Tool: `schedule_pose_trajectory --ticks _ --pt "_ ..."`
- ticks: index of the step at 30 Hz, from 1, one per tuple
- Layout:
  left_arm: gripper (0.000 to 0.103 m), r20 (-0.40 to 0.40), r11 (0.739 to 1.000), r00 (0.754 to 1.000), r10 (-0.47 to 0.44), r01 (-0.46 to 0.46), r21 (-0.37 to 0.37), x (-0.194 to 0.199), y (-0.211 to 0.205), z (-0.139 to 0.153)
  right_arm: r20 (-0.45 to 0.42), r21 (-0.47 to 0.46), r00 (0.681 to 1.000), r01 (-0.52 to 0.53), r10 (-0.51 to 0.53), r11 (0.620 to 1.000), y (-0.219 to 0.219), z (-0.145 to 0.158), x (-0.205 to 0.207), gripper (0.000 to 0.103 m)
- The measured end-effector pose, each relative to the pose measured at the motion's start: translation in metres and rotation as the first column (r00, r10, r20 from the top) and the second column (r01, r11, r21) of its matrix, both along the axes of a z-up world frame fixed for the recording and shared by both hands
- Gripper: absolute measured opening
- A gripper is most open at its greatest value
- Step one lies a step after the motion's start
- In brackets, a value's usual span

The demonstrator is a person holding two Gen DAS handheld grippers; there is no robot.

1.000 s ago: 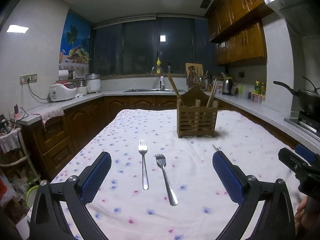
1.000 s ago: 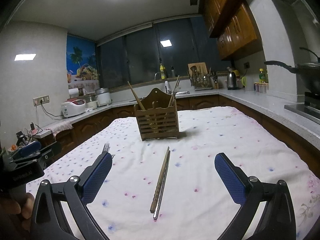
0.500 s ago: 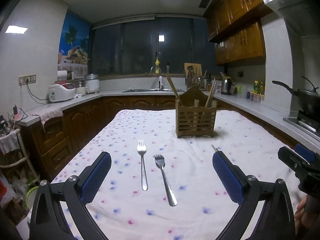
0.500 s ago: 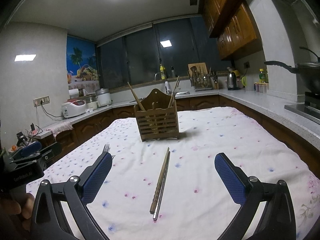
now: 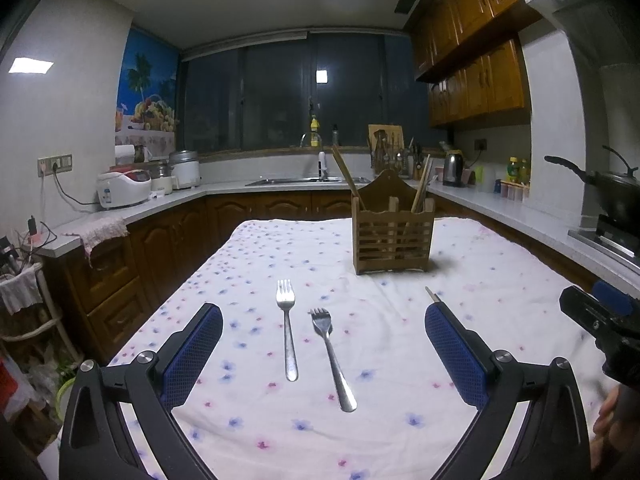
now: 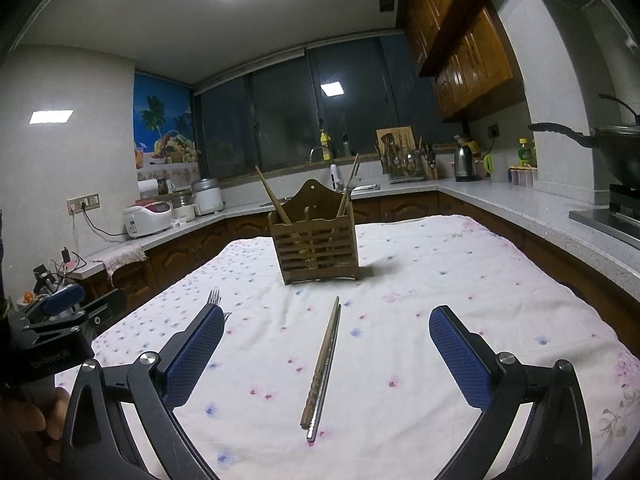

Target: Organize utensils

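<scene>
My left gripper [image 5: 323, 354] has jaws spread wide, empty, over two forks [image 5: 287, 336] on the counter [image 5: 500, 312]. My right gripper [image 6: 326, 360] gapes empty over the chopsticks [image 6: 323, 364]; holder [image 6: 316, 248] beyond.

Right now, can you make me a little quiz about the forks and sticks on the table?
1. How many forks lie on the tablecloth ahead of the left gripper?
2. True or false: the right gripper is shut on the chopsticks.
3. Which is right? A: the wooden holder lies on its side. B: the wooden holder stands upright with sticks poking out of it. C: the forks are in the holder.

Key
1. Two: the left fork and the right fork.
2. False: it is open, and they lie on the cloth.
3. B.
</scene>
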State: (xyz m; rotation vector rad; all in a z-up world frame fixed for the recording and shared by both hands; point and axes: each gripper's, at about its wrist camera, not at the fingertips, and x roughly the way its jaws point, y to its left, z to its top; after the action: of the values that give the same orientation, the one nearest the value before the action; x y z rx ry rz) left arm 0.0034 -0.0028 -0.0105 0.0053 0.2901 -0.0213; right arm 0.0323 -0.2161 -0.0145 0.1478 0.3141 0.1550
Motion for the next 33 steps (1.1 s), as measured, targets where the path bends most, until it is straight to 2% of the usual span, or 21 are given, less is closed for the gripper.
schedule_pose_trajectory --ticks 33 --pt "0.102 -0.006 1.000 1.000 -0.019 0.020 0.005 -0.0007 -0.0017 0.0012 0.000 0.006 1.000 0.000 0.000 1.000 -0.0005 -0.0002 0.0000 0.103"
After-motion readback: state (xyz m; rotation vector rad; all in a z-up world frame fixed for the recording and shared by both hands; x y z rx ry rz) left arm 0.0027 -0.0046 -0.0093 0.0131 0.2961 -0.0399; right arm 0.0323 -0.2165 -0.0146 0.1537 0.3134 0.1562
